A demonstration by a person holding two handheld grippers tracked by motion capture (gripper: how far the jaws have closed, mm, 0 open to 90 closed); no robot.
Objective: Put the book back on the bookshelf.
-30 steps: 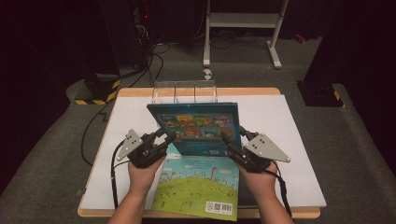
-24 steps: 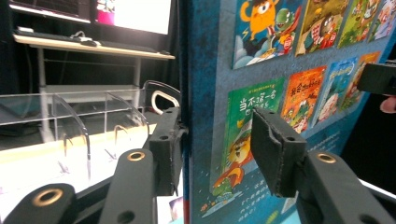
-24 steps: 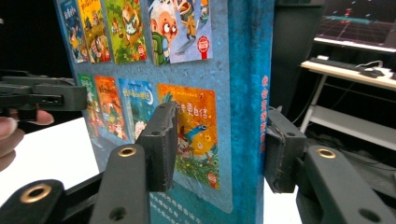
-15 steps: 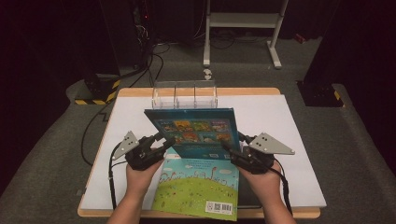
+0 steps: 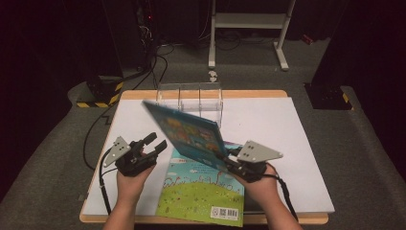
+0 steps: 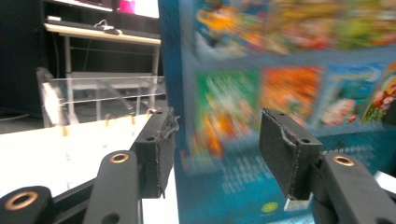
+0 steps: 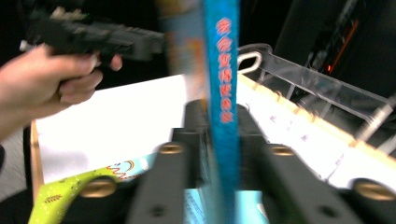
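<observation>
Blue book [image 5: 187, 135] held above the table [image 5: 297, 143], gripped at its lower right corner by the right gripper [image 5: 238, 165] alone; a green book [image 5: 203, 194] lies flat below it. In the right gripper view the jaws are clamped on the blue book's spine edge, the spine [image 7: 223, 74] rising straight up between them. The left gripper [image 5: 152, 145] stands apart to the left, its jaws having just been opening, with nothing pressed between the pads [image 6: 161, 151]; in the left gripper view the cover lies beyond them.

Orientation: the book is tilted, its cover facing the person and upward; its long axis runs from the upper left, near the clear rack [image 5: 190, 97], down to the right gripper.

Risk: with one corner grip, the book's weight may pivot it about the jaws, so that it swings down onto the green book or slips out. A swing forward could strike the rack.
</observation>
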